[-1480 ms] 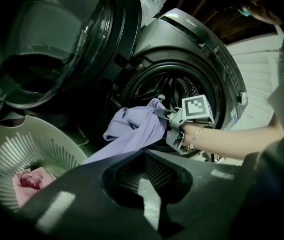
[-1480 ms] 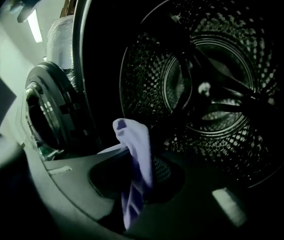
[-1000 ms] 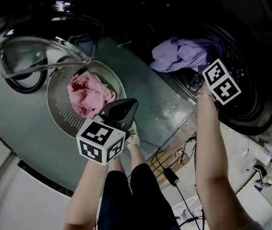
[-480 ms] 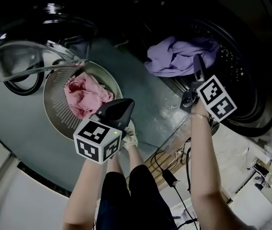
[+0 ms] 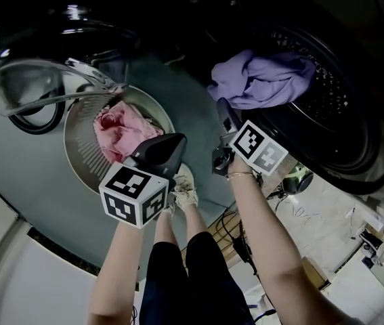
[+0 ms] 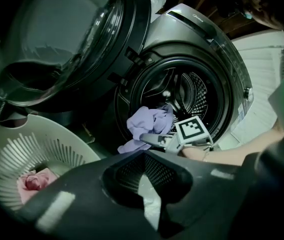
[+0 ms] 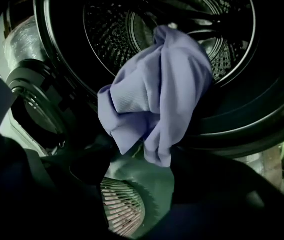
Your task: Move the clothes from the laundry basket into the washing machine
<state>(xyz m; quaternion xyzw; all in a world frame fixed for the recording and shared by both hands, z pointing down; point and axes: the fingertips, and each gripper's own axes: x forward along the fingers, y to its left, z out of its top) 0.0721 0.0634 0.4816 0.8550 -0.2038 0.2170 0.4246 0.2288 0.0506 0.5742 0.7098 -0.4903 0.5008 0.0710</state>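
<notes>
Pink garment (image 5: pixel 119 135): lies crumpled in the laundry basket (image 5: pixel 76 158).
Handling: we judge it soft, light and limp; we take hold at a raised fold.
Purple garment (image 5: pixel 263 80): drapes over the washing machine (image 5: pixel 344 124) drum lip.
Left gripper (image 5: pixel 177 141): fingers together, empty, near the basket.
Right gripper (image 5: pixel 223 112): fingers apart, empty, just below the purple garment.

Lilac garment (image 5: pixel 259 80), probably white basket (image 5: pixel 78 151)

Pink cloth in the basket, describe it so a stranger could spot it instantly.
Beside the dark front-loading washing machine, left of it in the head view, stands a round pale slatted laundry basket. The pink garment lies crumpled inside it; the lilac garment hangs from the drum mouth instead.
</notes>
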